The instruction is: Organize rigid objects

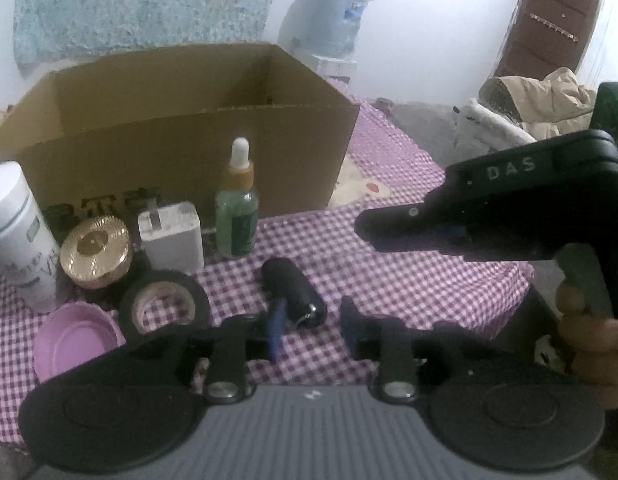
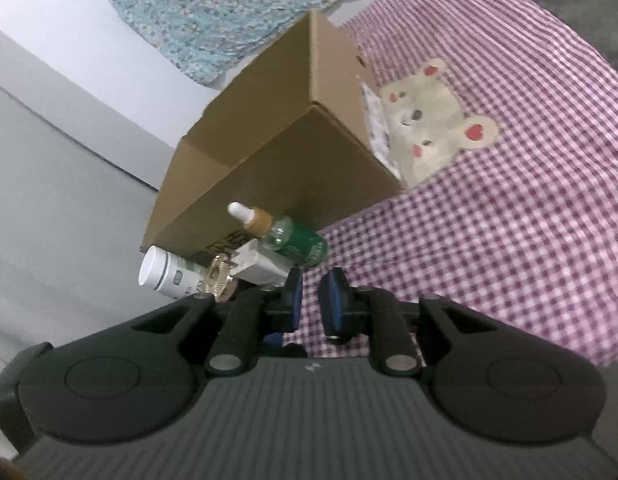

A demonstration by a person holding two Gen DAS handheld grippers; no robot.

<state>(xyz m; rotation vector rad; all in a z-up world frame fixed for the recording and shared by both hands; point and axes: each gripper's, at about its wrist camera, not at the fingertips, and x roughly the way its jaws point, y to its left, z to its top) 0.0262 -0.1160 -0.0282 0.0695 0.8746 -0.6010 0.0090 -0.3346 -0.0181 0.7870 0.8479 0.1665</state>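
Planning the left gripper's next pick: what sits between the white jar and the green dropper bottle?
In the left wrist view, the gold-lidded jar and white charger block stand between the white jar and the green dropper bottle.

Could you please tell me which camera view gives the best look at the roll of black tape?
The left wrist view shows it best: the roll of black tape lies flat on the checked cloth, between the pink lid and the white charger, its hole fully visible. The right wrist view does not show it at all.
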